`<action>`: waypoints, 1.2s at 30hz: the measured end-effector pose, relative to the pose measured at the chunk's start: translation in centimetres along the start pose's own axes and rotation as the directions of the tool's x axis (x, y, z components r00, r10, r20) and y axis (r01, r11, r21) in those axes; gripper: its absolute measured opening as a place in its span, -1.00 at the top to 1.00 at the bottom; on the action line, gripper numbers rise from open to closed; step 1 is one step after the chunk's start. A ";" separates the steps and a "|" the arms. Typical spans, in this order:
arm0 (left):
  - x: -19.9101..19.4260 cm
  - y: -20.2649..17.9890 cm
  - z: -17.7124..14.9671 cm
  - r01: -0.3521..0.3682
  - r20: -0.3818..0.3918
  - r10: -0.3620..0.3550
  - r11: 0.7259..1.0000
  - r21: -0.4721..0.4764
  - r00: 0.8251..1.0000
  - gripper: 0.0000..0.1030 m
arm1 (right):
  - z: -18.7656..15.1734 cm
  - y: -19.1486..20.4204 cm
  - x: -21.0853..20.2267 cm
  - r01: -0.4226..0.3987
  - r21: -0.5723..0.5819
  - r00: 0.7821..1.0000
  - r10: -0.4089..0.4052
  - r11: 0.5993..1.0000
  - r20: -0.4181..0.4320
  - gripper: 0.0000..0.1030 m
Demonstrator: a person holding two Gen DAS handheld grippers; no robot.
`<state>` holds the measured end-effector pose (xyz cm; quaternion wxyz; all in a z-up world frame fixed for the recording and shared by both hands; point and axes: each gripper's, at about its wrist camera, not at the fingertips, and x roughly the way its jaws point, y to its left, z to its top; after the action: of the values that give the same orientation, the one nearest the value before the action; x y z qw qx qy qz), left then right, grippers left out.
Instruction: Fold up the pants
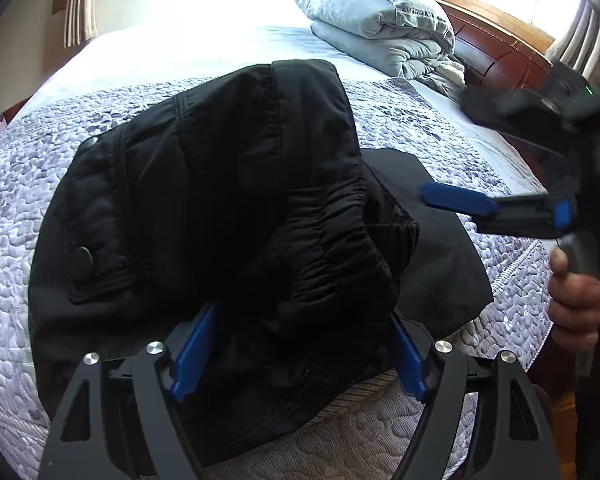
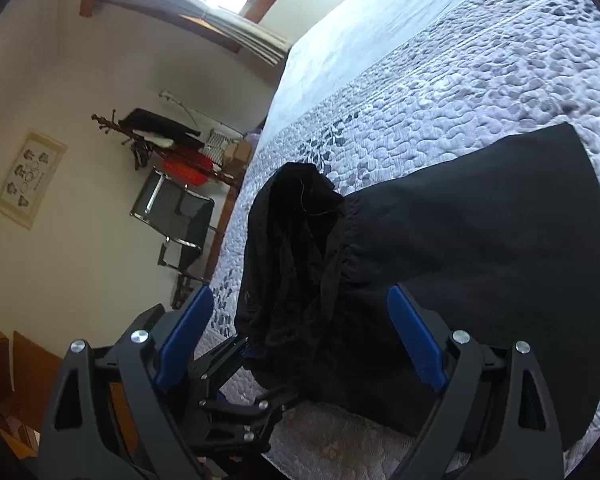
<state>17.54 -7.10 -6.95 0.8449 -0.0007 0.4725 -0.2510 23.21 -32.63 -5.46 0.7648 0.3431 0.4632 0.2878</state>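
Observation:
Black pants [image 1: 228, 200] lie bunched on the quilted bed [image 1: 12, 208], waistband and a buttoned pocket uppermost. My left gripper [image 1: 300, 352] is open, its blue fingers [image 1: 196, 348] wide apart with the pants fabric lying between them. My right gripper [image 2: 296, 340] is open too, its fingers on either side of the raised waistband [image 2: 300, 232]. It also shows at the right in the left wrist view [image 1: 460, 200], over a flat pant leg [image 1: 432, 240]. The leg lies spread on the quilt in the right wrist view [image 2: 500, 240].
A folded grey comforter [image 1: 380, 20] sits at the head of the bed by a wooden headboard [image 1: 492, 56]. The bed's near edge [image 1: 360, 432] is below my left gripper. A chair [image 2: 180, 216], coat rack [image 2: 148, 140] and boxes stand beside the bed.

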 end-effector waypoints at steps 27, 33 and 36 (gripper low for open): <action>-2.6 -0.6 -0.6 0.039 0.019 -0.038 0.998 -0.039 0.999 -0.70 | 2.0 -0.4 7.6 -0.077 0.070 0.991 0.084 0.995 -0.106 0.67; -5.9 -1.4 -0.5 -0.012 0.087 0.012 1.000 0.004 0.996 -0.71 | 2.0 -0.4 6.0 -0.130 0.097 0.988 0.137 0.987 -0.076 0.67; -7.3 -1.9 -0.8 -0.029 0.117 0.026 0.999 0.019 0.993 -0.74 | 2.2 -0.2 4.5 -0.153 0.091 0.986 0.158 0.984 -0.052 0.67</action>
<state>12.95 -5.49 -1.07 0.8743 0.0000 0.4197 -0.2438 27.09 -29.88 -7.16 0.7104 0.4027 0.4693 0.3361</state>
